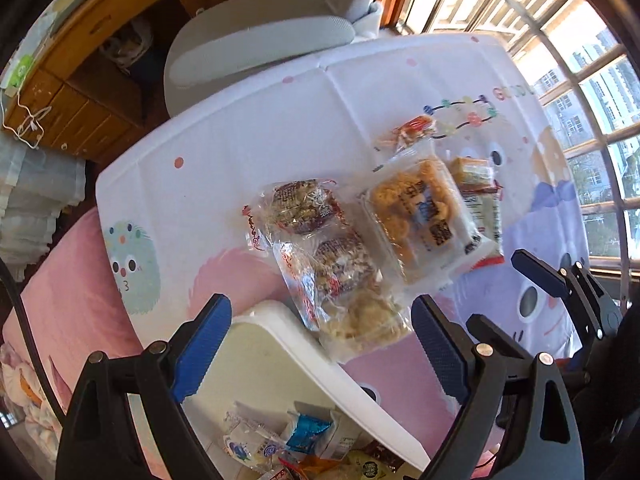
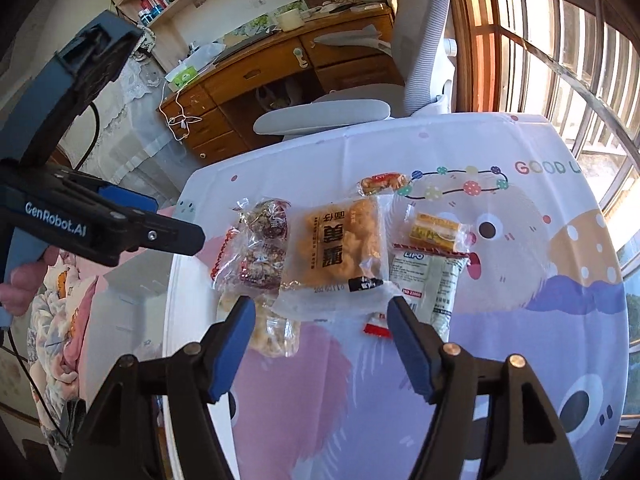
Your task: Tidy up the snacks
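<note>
Snack packets lie in rows on a table with a cartoon cloth (image 2: 520, 320). A large pack of golden fried pieces (image 2: 340, 248) sits in the middle, also in the left wrist view (image 1: 416, 212). Two clear packs of dark nut cakes (image 2: 264, 248) lie left of it, with a pale puffed snack pack (image 2: 276, 332) below. A white LIPO pack (image 2: 428, 280), a small yellow pack (image 2: 436, 230) and a small red pack (image 2: 380, 182) lie to the right and behind. My right gripper (image 2: 322, 344) is open and empty, just short of the fried pack. My left gripper (image 1: 322, 344) is open and empty above a white bin (image 1: 256, 360).
The white bin holds several small wrapped snacks (image 1: 308, 440) and stands left of the table. A grey office chair (image 2: 328, 116) stands behind the table, with a wooden desk (image 2: 260, 76) beyond. Barred windows (image 2: 560, 60) line the right side. Pink bedding (image 1: 72, 300) lies at left.
</note>
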Tool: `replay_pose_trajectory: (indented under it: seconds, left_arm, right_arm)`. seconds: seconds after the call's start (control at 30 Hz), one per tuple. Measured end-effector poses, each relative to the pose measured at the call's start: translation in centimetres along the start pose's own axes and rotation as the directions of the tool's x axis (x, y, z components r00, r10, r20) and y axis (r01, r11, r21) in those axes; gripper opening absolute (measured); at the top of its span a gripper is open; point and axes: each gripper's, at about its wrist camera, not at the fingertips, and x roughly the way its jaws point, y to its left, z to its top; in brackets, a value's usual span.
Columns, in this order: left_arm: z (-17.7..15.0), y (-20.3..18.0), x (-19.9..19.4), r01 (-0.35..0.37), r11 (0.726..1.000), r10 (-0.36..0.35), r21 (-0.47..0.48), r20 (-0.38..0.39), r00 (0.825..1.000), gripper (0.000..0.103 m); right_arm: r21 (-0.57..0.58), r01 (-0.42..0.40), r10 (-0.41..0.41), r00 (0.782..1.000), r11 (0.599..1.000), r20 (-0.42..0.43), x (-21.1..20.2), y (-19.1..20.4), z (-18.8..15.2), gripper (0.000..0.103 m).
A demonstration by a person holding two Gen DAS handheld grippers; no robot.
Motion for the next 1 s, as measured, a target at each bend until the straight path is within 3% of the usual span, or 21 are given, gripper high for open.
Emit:
replay_pose_trajectory:
  seconds: [0.2,0.33,0.53,0.8,1.0]
  left_arm:
    - [2.1,0.2,3.9,-0.028,1.0,0.026,-0.014,-0.093,0.995,0.091]
    - [3.0,0.3,5.7,-0.038,0.999,0.036,-0.011,-0.129,0.991,0.091]
    - [4.0,1.0,8.1,-0.05,0.998,0.045,-0.022,-0.176,0.983,0.08]
    - [4.5,1.8,10.3,0.016,0.999,-0.027,-0.051,-0.22,0.975,0.074]
    - [4.8,2.1,11.0,0.086,0.993,-0.103,-0.084,-0.227,0.968,0.057]
  right_arm:
    - [-0.026,0.016,-0.016,1.0,1.0,0.027,2.9,0.0,0.0,0.07]
    - [-0.071,0.082,-0.078,0.995,0.994,0.058,4.4,0.4,-0.3,0.073]
    - [-0.068,0.08,-0.076,0.996,0.995,0.054,6.3,0.2,-0.4,0.082]
    - [-0.028,0.036,-0.034,0.997,0.999,0.07,7.8,0.2,-0.5,0.084]
    - [-0.016,0.012,-0.01,0.996,1.0,0.086,7.8,-0.2,-0.9,0.082]
